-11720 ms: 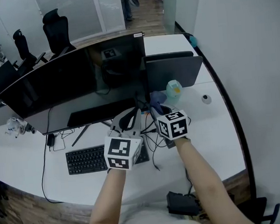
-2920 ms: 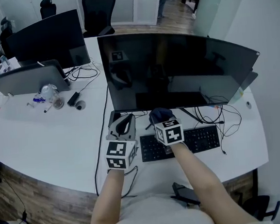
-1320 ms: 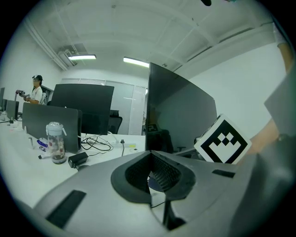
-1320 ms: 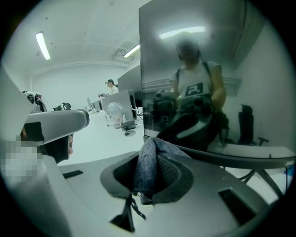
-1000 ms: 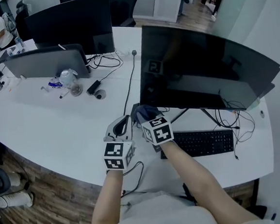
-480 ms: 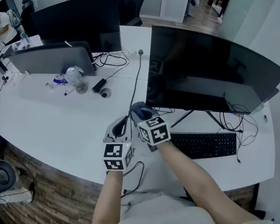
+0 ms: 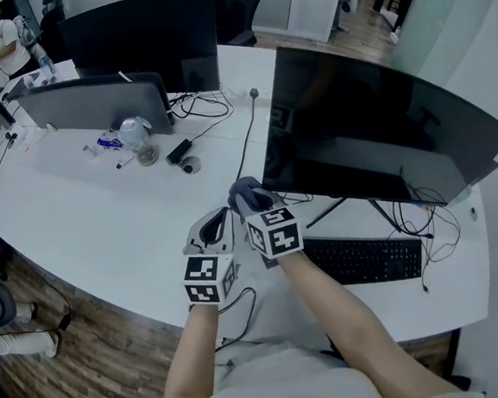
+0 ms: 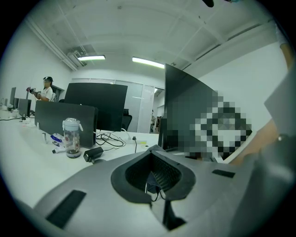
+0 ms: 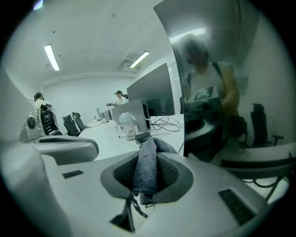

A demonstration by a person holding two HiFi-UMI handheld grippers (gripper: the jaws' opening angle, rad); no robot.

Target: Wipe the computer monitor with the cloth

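The large curved black monitor [image 7: 382, 130] stands on the white desk [image 7: 104, 224]. My right gripper [image 7: 254, 209] is shut on a grey-blue cloth [image 7: 246, 192], just off the monitor's lower left corner. In the right gripper view the cloth [image 9: 147, 164] bunches up between the jaws of the right gripper [image 9: 144, 183], and the dark screen [image 9: 208, 88] fills the right side at close range. My left gripper [image 7: 214, 226] hovers beside it to the left, over the desk. In the left gripper view the left gripper [image 8: 152, 185] is shut with nothing in it, and the monitor's [image 8: 185, 106] edge is ahead.
A black keyboard [image 7: 362, 257] lies under the monitor, with cables [image 7: 424, 222] at its right. Further left on the desk are a second monitor [image 7: 144, 38], a grey panel [image 7: 93, 103], a clear bottle [image 7: 140, 138] and a power adapter [image 7: 178, 151]. A person [image 7: 6, 46] stands far left.
Across the earlier frames both grippers travelled from the monitor's right end to its left end, the cloth staying in the right one. In the last half second hardly anything moved.
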